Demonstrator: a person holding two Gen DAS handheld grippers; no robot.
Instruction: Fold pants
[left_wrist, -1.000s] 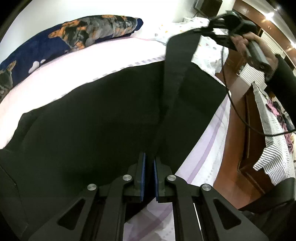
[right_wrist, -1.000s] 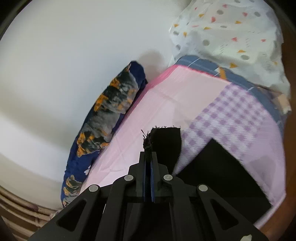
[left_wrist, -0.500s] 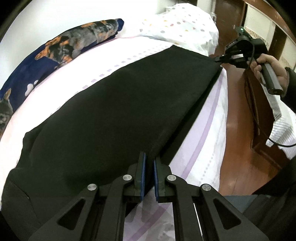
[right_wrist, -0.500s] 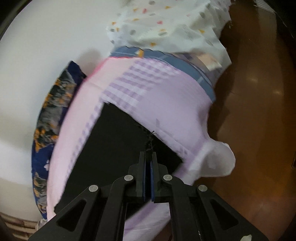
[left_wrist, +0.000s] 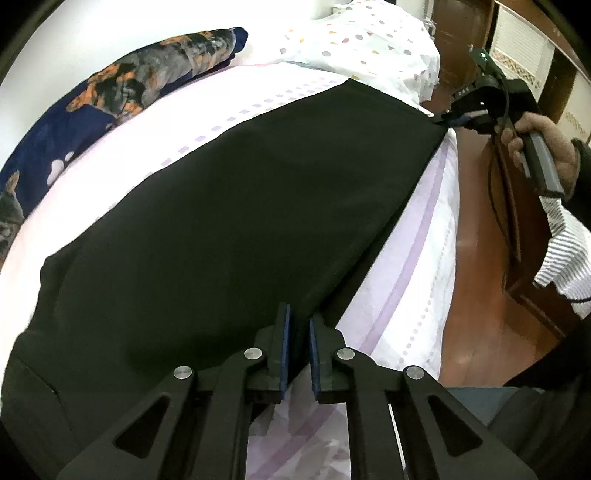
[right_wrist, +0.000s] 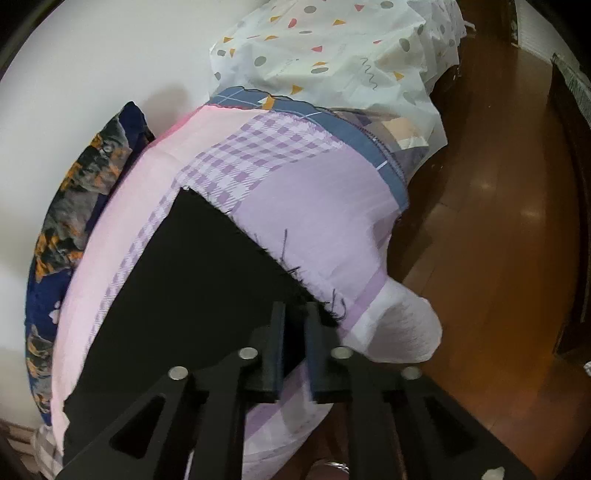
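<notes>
Black pants (left_wrist: 240, 221) lie flat on the pink and lilac bed sheet (left_wrist: 417, 258), folded lengthwise with one leg over the other. My left gripper (left_wrist: 297, 314) sits at the near folded edge; its jaws are opening, and the cloth edge lies loose between the blue pads. My right gripper (right_wrist: 295, 310) is at the frayed hem corner of the pants (right_wrist: 192, 277). Its jaws are opening too, with the hem between them and a clear gap. From the left wrist view, the right gripper (left_wrist: 448, 120) shows at the far corner, held by a hand (left_wrist: 546, 147).
A dark blue pillow with dog prints (left_wrist: 129, 85) lies along the wall side. A white dotted quilt (left_wrist: 362, 40) is bunched at the far end of the bed. Brown wooden floor (right_wrist: 498, 258) runs beside the bed edge. A striped cloth (left_wrist: 561, 258) hangs at right.
The right gripper carried the lifted pant leg down and across, laying it flat over the other leg. Both grippers' jaws have parted slightly, the right one more.
</notes>
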